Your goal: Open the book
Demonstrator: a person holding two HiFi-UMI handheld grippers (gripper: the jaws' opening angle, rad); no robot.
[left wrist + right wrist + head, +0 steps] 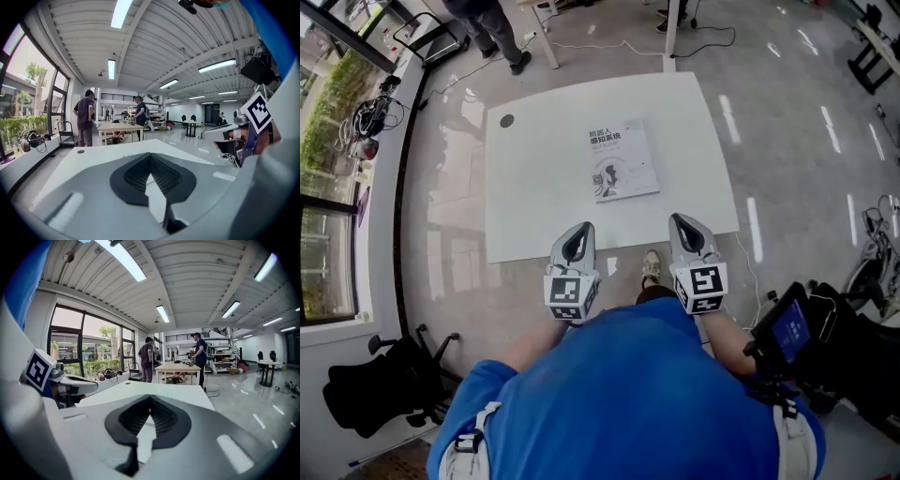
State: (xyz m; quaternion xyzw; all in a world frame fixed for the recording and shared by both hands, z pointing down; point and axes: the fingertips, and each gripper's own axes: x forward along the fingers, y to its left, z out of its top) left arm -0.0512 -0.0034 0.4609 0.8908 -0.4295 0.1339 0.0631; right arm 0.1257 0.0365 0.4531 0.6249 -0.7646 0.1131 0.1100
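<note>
Holding my left gripper [579, 229] and right gripper [682, 219] over the white table's [534, 192] near edge, I see both jaw pairs closed, empty. Ahead, between them, the closed book [622, 161] lies flat, its long axis pointing away, title end farthest, leaning slightly left.

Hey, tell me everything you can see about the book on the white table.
The book is a thin paperback by its look, closed, lying flat with its pale grey-white cover up. Dark printed title lines sit at the cover's top left and a small dark graphic near its middle. It lies a little askew past the middle of the white table, toward the far edge. Only the table touches it.
</note>
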